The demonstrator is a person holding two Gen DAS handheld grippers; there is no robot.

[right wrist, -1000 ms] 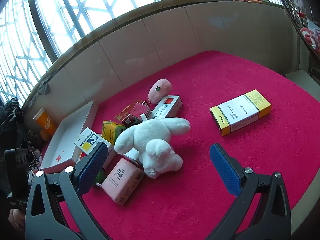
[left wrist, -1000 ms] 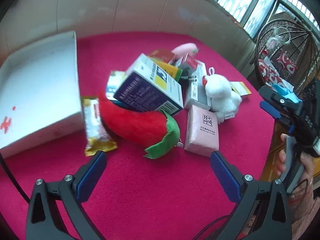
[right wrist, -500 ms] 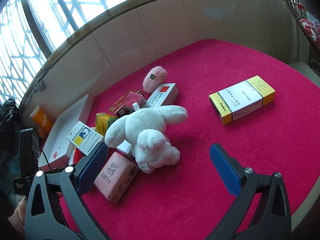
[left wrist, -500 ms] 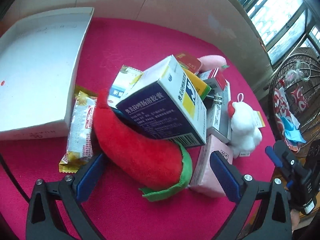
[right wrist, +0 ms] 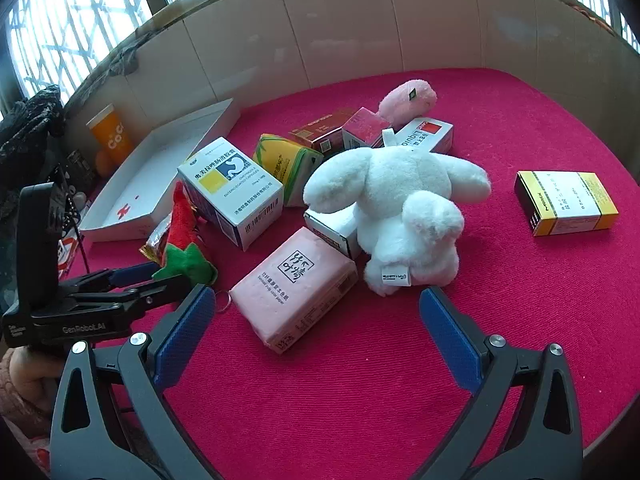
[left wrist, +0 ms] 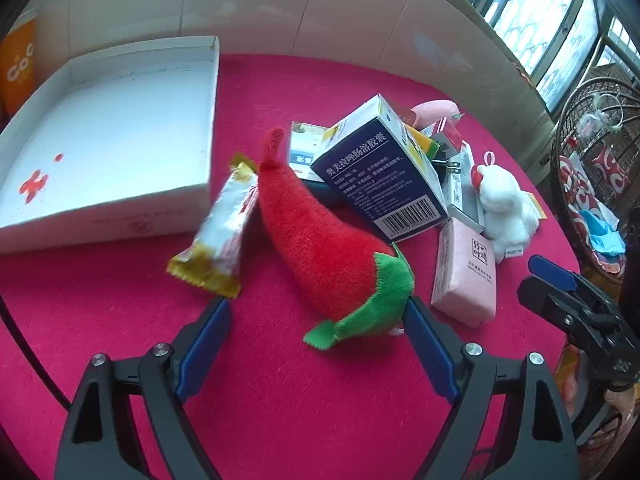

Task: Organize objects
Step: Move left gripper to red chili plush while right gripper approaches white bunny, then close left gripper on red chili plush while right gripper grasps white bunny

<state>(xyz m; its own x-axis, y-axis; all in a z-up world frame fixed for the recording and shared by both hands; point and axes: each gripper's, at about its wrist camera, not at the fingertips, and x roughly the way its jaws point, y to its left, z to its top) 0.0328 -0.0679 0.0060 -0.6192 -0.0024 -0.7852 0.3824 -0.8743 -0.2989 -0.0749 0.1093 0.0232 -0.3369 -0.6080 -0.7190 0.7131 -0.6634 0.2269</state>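
A red plush chili (left wrist: 320, 240) with a green stem lies on the red cloth; it also shows in the right wrist view (right wrist: 182, 236). My left gripper (left wrist: 316, 320) is open, its jaws on either side of the green stem end. A snack packet (left wrist: 224, 232) leans beside the chili. A blue and white medicine box (left wrist: 380, 176) rests on the pile behind it. A pink tissue pack (right wrist: 294, 288) and a white plush rabbit (right wrist: 400, 208) lie ahead of my right gripper (right wrist: 314, 312), which is open and empty.
A white shallow tray (left wrist: 132, 216) stands at the left. A yellow box (right wrist: 566, 204) lies alone at the right. Several small boxes and a pink plush (right wrist: 408, 100) sit behind the rabbit. An orange cup (right wrist: 110, 136) stands off the cloth by the wall.
My left gripper has moved forward and down until its jaws straddle the chili's stem end. My right gripper has moved closer to the pink pack and the rabbit.
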